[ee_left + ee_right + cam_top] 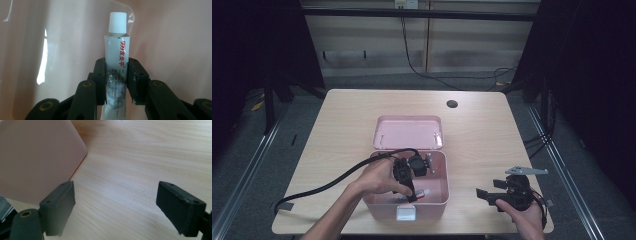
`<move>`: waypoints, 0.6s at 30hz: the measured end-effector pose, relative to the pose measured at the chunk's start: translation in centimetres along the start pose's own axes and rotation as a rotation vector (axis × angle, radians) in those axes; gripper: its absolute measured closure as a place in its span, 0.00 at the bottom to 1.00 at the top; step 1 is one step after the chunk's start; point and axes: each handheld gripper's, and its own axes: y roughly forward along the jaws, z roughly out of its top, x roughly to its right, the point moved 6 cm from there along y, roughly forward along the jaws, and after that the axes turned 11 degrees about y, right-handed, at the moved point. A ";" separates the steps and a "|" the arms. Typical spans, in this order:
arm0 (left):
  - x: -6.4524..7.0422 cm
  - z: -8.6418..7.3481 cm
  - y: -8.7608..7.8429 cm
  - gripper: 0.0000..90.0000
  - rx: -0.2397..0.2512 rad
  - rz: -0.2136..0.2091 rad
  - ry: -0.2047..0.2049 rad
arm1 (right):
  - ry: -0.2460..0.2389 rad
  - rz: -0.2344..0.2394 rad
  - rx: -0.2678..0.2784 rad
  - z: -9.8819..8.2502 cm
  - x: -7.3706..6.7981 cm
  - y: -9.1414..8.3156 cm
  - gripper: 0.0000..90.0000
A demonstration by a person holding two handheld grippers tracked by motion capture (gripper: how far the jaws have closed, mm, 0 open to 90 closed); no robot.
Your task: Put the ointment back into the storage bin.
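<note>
Left gripper [116, 82] is clamped on the tube [117, 60], jaws pinching its lower body, white cap pointing away. In the high view the left hand [377, 177] is down inside the pink box [439, 197], with the tube [422, 194] low near the front wall. The lid [408, 132] stands open behind. It looks like the tube is being set down into the box, and that job seems nearly there.

Right gripper [123, 207] waits off to the side over the table [140, 157], jaws spread wide, nothing between them, the box's rounded corner [75, 147] just beside it. In the high view it [492, 196] sits well apart from the box, near the table's front edge.

To finish this well: bring the tube down until it lies flat on the box floor before letting go, so it doesn't drop or bounce. Keep it level rather than cap-first. Open the jaws only enough to free it, then lift straight up so the jaws and the cable clear the rim without dragging the box. The right gripper could steady the box wall if it shifts.
</note>
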 end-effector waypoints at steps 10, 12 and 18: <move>-0.3 0.4 1.9 0.79 -0.016 -0.031 -0.004 | -0.002 -0.001 0.002 0.0 0.0 0.0 0.17; -0.4 0.4 2.1 0.79 -0.023 -0.037 -0.006 | -0.002 -0.003 0.004 0.0 0.1 -0.1 0.17; -0.6 0.3 2.8 0.78 -0.041 -0.033 -0.006 | -0.001 -0.004 0.005 0.0 0.1 -0.1 0.17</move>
